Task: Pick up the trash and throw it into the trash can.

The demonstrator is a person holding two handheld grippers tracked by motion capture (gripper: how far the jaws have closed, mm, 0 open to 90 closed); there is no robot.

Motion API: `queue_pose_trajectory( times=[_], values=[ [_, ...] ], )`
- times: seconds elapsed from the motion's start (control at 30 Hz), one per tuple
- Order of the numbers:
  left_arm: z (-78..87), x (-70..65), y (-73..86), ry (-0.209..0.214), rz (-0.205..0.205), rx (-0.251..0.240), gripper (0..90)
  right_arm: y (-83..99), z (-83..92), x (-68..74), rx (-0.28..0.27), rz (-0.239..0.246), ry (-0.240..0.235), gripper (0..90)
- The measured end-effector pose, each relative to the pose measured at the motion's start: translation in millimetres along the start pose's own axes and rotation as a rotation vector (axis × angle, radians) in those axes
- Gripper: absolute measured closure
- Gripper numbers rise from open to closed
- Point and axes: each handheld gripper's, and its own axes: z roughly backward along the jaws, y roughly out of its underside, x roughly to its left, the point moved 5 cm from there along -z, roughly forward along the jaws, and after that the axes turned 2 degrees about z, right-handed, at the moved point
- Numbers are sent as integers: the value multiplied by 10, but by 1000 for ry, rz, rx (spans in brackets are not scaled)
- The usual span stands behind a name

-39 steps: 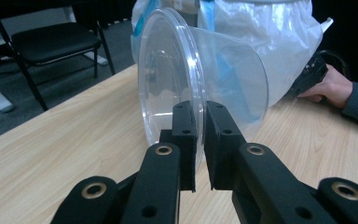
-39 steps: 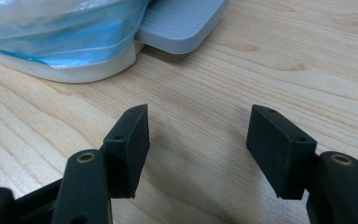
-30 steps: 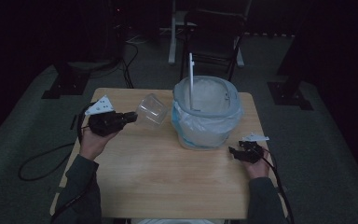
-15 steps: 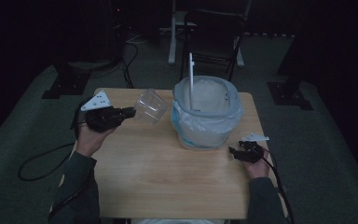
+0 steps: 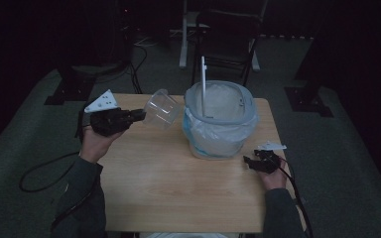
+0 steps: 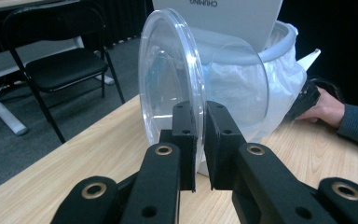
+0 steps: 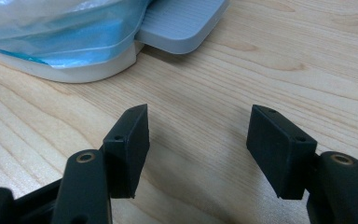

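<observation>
I clamp the left gripper (image 6: 200, 140) on the cup (image 5: 162, 109) rim, tilting it toward the bin (image 5: 221, 119); the right gripper (image 7: 198, 154) rests apart.

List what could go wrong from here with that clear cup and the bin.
1. The left gripper pinches the clear cup only by its thin rim, tilted sideways in the air; it could slip or crack.
2. The cup hangs close beside the bin, so it may knock the rim or the upright lid.
</observation>
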Motion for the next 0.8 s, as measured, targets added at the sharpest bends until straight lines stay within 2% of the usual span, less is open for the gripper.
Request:
queue_pose_trajectory(
  times=[0.47, 0.8],
  values=[
    [81, -3, -274, 21, -23, -35, 841, 0, 0, 0, 0, 0, 0, 380],
    [109, 8, -436, 46, -22, -69, 841, 0, 0, 0, -1, 0, -1, 379]
  ],
)
